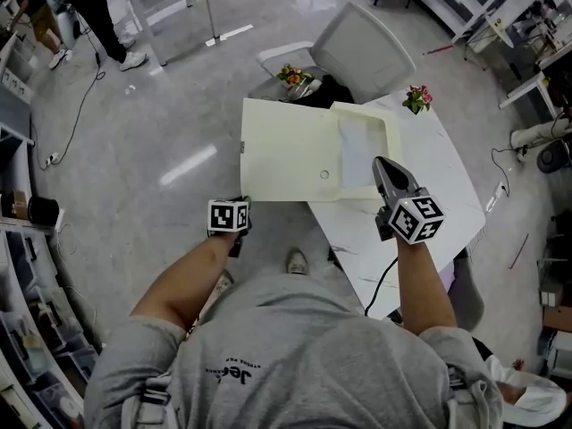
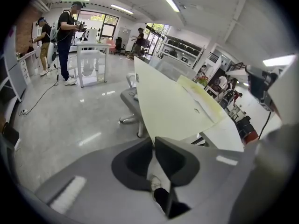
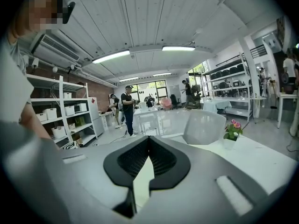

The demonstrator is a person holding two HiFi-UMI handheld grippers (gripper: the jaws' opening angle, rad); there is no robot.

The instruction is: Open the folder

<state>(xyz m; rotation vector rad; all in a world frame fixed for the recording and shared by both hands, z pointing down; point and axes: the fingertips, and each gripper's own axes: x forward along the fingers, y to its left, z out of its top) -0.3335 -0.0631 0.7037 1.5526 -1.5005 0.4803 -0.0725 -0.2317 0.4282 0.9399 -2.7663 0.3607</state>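
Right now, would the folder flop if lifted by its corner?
Probably fairly stiff: the folder lies flat though about half overhangs the table. Likely light: the left gripper seems to support that part by one corner alone.

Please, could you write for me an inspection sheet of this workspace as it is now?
Surface: white table, carrying the folder and the flowers.
Job's things: pale yellow folder lies open, with its left half past the table's edge.
Clutter: pink flowers at the table's far corner.
Grippers: left tool is shut on the folder's corner; right tool is shut, empty and raised above the folder.
Cables: one cable hangs from the right tool; a floor cable lies at left.
Surroundings: grey chair beyond the table; people stand far off.
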